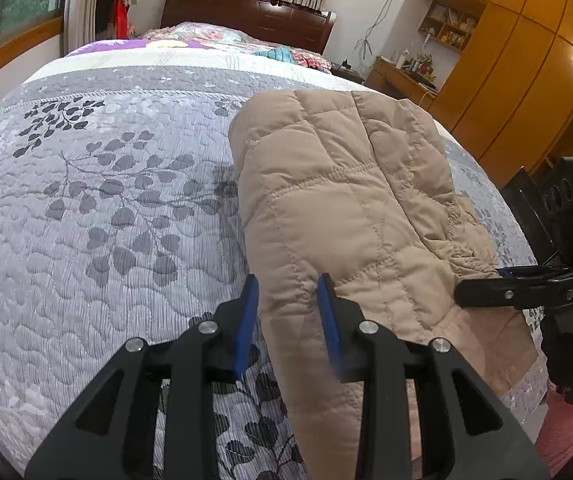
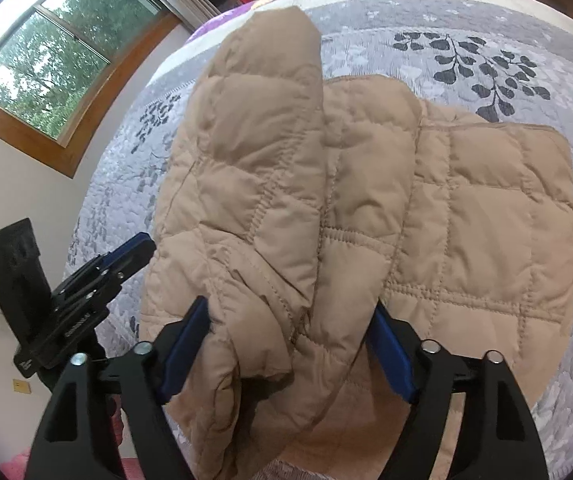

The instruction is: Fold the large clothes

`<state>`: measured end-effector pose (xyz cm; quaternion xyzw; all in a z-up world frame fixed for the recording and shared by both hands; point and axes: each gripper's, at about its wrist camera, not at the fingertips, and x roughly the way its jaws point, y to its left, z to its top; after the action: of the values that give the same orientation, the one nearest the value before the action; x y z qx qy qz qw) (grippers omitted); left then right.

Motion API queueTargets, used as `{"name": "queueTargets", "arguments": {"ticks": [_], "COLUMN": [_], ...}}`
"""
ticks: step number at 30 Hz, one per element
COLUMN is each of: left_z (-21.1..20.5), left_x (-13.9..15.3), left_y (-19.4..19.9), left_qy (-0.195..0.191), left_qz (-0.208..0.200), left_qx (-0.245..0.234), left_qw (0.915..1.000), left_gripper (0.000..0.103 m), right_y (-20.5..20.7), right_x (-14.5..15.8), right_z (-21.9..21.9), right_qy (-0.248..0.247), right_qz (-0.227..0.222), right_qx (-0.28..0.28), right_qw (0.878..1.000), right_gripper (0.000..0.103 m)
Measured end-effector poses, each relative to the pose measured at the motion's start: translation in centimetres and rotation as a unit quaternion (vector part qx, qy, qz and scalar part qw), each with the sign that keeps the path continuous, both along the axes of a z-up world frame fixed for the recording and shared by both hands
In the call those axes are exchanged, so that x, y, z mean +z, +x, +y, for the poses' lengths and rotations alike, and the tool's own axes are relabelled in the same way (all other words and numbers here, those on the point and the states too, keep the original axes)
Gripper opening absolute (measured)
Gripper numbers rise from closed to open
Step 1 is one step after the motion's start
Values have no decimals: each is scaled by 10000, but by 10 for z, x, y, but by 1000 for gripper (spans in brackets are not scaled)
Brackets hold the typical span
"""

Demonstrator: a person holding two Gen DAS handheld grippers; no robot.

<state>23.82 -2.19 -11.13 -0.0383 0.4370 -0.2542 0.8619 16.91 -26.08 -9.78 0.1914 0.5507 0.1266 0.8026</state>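
A beige quilted jacket [image 1: 346,200] lies folded on the grey leaf-patterned bed quilt [image 1: 106,220], close to the near edge. My left gripper [image 1: 290,310] is shut on the jacket's left folded edge, and puffy fabric fills the gap between its blue pads. In the right wrist view the jacket [image 2: 366,200] has a sleeve laid up over its body. My right gripper [image 2: 290,340] stands wide open around a loose bunch of that fabric, which brushes the pads without being squeezed. Each gripper shows in the other's view: the right gripper [image 1: 486,284] at the jacket's right edge, the left gripper [image 2: 134,248] at its left.
The bed runs away to a dark wooden headboard [image 1: 246,12], with colourful bedding piled near it. A wooden wardrobe [image 1: 506,60] and a cluttered desk [image 1: 402,76] stand to the right. A window [image 2: 46,60] is on the left wall. Pink clothing of the person [image 1: 566,420] shows at the bed's near edge.
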Motion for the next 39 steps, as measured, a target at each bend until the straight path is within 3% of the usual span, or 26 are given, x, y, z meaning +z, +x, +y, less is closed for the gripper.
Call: {"name": "queueTargets", "arguments": {"ticks": [4, 13, 19, 22, 31, 34, 39], "left_z": [0, 1, 9, 13, 17, 19, 23], "left_x": [-1, -3, -4, -6, -12, -11, 3], "left_y": [0, -3, -6, -7, -10, -10, -11], "left_qy": [33, 29, 0, 3, 34, 37, -95], "left_qz": [-28, -49, -19, 20, 121, 131, 25], "left_qx": [-2, -13, 73, 150, 194, 221, 275], "left_qw": [10000, 10000, 10000, 9999, 9997, 9997, 9996], "left_gripper": [33, 34, 35, 35, 35, 35, 35], "right_y": [1, -2, -16, -17, -4, -7, -25], "right_x": [-5, -12, 11, 17, -14, -5, 39], "right_z": [8, 21, 51, 58, 38, 37, 30], "right_qy": [-173, -577, -1439, -1637, -1124, -1040, -662], "right_qz": [-46, -298, -795, -928, -524, -570, -1024], "right_qx": [19, 54, 120, 244, 184, 156, 263], "right_qw": [9998, 9979, 9863, 9818, 9921, 9928, 9922], "right_gripper": [63, 53, 41, 38, 36, 28, 22]}}
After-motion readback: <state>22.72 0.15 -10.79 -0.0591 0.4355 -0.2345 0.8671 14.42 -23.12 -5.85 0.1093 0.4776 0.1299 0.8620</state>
